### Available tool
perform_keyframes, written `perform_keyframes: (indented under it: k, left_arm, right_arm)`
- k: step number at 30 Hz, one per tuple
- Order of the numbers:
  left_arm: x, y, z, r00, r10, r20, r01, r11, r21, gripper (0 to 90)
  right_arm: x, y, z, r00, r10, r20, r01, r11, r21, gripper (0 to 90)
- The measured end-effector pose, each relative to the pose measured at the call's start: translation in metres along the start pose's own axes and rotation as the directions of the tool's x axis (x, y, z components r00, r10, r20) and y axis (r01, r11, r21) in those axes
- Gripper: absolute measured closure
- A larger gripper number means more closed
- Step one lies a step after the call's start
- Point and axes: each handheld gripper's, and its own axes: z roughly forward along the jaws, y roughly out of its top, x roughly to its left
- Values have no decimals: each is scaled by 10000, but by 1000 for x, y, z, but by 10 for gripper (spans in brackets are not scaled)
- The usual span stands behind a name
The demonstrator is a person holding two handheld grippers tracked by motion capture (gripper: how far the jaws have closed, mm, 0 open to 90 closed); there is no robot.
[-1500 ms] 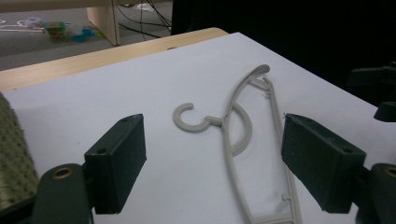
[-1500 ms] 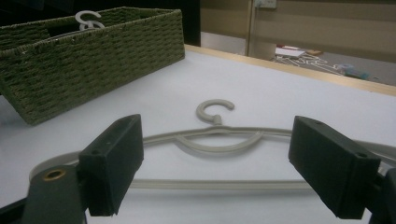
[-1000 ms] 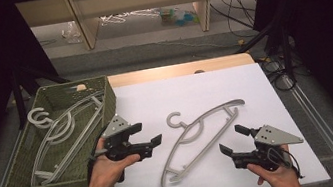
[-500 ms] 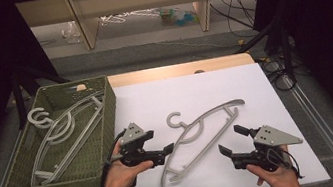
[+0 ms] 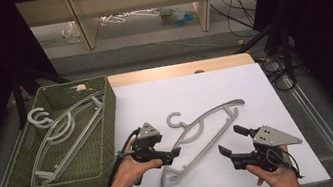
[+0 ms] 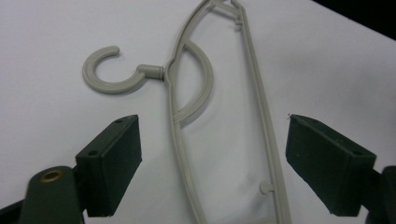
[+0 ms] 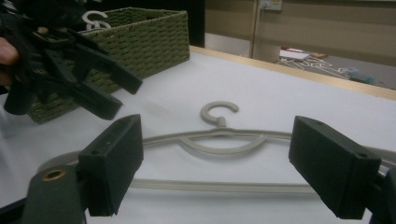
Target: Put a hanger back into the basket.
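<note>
A grey plastic hanger [image 5: 201, 133] lies flat on the white table top [image 5: 204, 87], hook toward the far side. My left gripper [image 5: 173, 155] hovers just over its lower left part with its jaws open. In the left gripper view the hanger [image 6: 175, 121] runs up between the spread jaws of that gripper [image 6: 212, 144]. My right gripper [image 5: 230, 141] is held open near the front right, to the right of the hanger and pointing left at it. In the right gripper view the hanger [image 7: 219, 140] lies ahead between the open jaws of that gripper [image 7: 215, 154], with the left gripper [image 7: 112, 93] farther off.
A green woven basket [image 5: 109, 128] stands at the table's left with several grey hangers [image 5: 63, 127] inside; its wall [image 7: 140, 42] is in the right gripper view. Shelving and cables lie beyond the far edge. Bare white surface spreads to the back right.
My left gripper has moved right, from beside the basket to over the hanger's lower end. The right gripper and the hanger have stayed put.
</note>
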Motion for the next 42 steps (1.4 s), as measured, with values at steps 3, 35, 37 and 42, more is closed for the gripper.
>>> perform_keyframes:
  k: [3, 35, 37, 42]
  left_arm:
    - [2, 0, 12, 9999, -103, -17, 103, 9988, 483, 193]
    - [21, 18, 70, 9923, 941, -809, -602, 9350, 3494, 776]
    - [24, 17, 70, 9952, 634, -740, -342, 9381, 3447, 782]
    - [27, 23, 73, 9970, -246, -737, 506, 9257, 3749, 723]
  right_arm:
    - [0, 1, 0, 10000, -12, -39, 13, 10000, 76, 186]
    - [0, 1, 0, 10000, -38, -84, 39, 10000, 77, 188]
    - [0, 0, 1, 9999, 33, -144, -35, 9999, -106, 188]
    - [0, 1, 0, 9999, -29, -106, 29, 10000, -5, 189]
